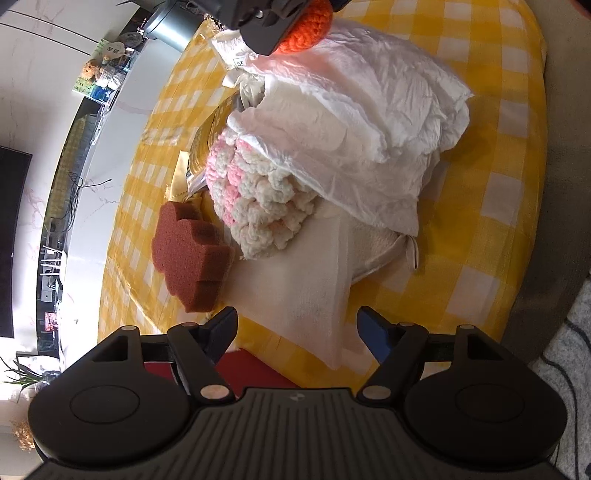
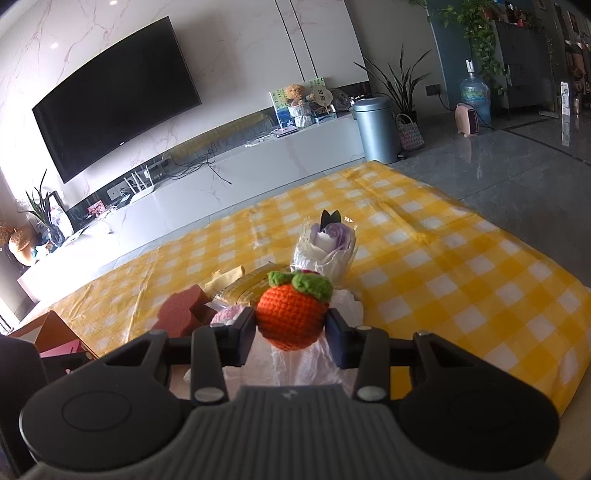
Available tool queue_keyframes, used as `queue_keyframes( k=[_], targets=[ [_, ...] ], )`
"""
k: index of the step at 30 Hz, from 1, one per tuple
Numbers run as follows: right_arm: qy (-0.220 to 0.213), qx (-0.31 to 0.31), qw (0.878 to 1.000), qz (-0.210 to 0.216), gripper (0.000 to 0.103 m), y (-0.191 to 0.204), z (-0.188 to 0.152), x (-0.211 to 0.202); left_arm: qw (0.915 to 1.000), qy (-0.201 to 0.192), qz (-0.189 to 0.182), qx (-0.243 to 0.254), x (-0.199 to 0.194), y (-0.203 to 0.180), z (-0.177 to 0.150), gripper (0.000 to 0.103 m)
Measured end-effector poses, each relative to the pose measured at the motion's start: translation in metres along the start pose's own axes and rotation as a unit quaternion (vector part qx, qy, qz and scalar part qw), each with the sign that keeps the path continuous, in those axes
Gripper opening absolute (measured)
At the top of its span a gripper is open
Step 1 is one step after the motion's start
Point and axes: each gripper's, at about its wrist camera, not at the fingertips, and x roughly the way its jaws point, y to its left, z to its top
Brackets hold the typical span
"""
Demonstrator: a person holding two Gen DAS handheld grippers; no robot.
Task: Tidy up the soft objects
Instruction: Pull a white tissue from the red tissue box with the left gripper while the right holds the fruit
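A heap of soft things lies on the yellow checked cloth point(image 1: 498, 192). In it are a brown sponge point(image 1: 188, 258), a pink and white knitted piece point(image 1: 255, 199), a crumpled white sheet point(image 1: 362, 122) and a folded white cloth point(image 1: 306, 291). My left gripper point(image 1: 297, 325) hangs open just over the near end of the folded cloth, its pads clear of it. My right gripper point(image 2: 291, 325) is shut on an orange crocheted fruit point(image 2: 291, 317) with a green leaf top. It holds the fruit above the far side of the heap, where the left wrist view also catches the orange fruit point(image 1: 306, 26).
A yellow packet point(image 2: 243, 288) and a wrapped purple flower point(image 2: 328, 240) lie at the back of the heap. A red box point(image 1: 251, 369) sits off the table edge below my left gripper. A grey bin point(image 2: 376, 129) and a low white TV cabinet point(image 2: 221, 177) stand beyond the table.
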Motion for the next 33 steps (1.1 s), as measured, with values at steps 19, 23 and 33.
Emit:
queue_keyframes(
  k=[19, 23, 33],
  targets=[
    [-0.006, 0.002, 1.0, 0.022, 0.041, -0.005, 0.002, -0.005, 0.9981, -0.024, -0.013, -0.055, -0.051, 0.033, -0.019, 0.004],
    [-0.004, 0.001, 1.0, 0.02, 0.041, -0.003, 0.002, -0.004, 0.983, -0.078, -0.05, -0.159, -0.083, 0.064, -0.032, 0.004],
    [-0.001, -0.006, 1.0, 0.026, 0.041, 0.003, 0.001, -0.004, 0.9609, -0.136, -0.1, -0.22, -0.132, 0.1, -0.058, 0.004]
  ],
)
